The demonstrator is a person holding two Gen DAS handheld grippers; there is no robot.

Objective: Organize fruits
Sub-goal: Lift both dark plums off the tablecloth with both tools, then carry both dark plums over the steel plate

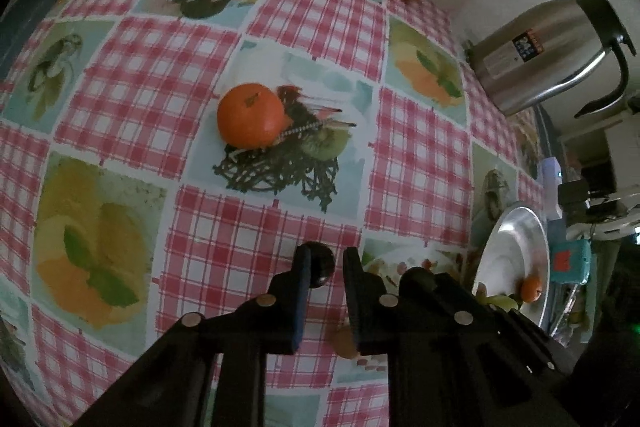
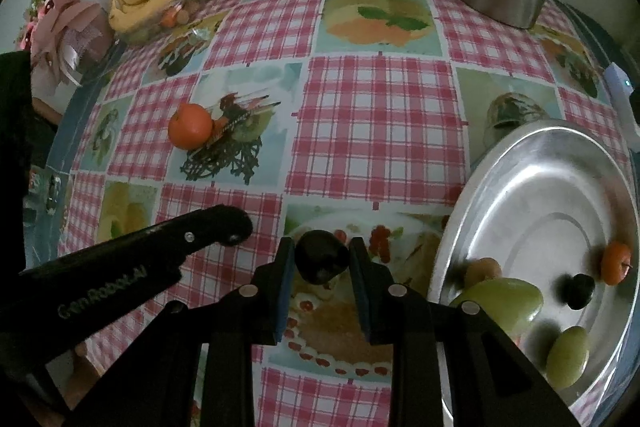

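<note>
Right wrist view shows my right tool point(image 2: 320, 263) pinching a dark plum point(image 2: 321, 257) just above the table point(image 2: 376, 131), the metal plate point(image 2: 520, 187) near its right edge, while my left tool point(image 1: 325, 263) is spread empty.

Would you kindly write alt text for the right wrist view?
The right tongs grip a dark fruit above a checked tablecloth, beside a metal plate holding fruit. An orange sits farther left.
</note>
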